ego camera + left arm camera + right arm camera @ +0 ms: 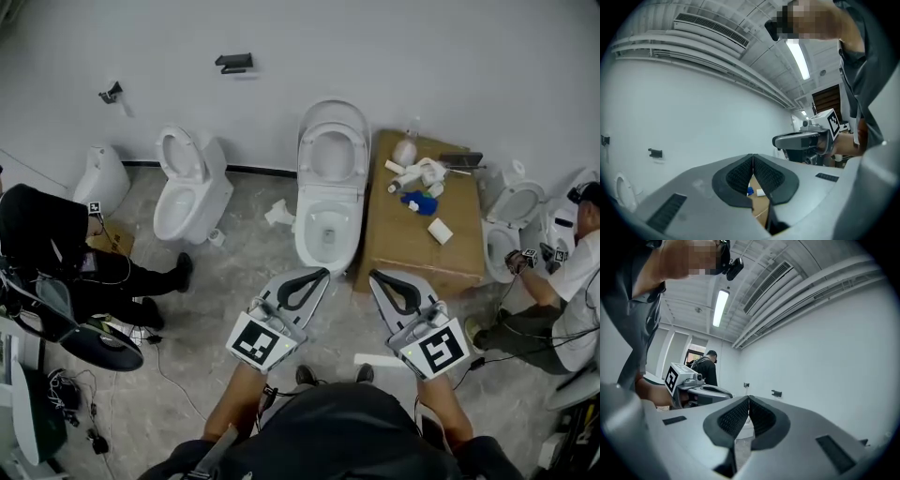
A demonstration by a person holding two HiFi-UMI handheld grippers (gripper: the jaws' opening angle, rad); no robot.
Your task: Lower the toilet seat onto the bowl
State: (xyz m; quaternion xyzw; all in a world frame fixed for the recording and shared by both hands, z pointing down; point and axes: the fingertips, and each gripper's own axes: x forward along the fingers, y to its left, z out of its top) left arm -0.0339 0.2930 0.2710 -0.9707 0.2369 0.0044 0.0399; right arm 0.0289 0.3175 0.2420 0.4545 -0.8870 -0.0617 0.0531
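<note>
Toilet seat (311, 150): 1 item, seen raised upright behind the bowl (306, 234), lowering not yet begun; left gripper (324, 273) and right gripper (373, 275) are held clenched, empty, short of it.

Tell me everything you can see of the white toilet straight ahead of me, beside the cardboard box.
The toilet is glossy white, ceramic by its look, standing on the grey mottled floor with its back to the white wall. Its oval seat is raised, leaning toward the wall, so the bowl lies open. A cardboard box stands close on its right; contact is unclear.
</note>
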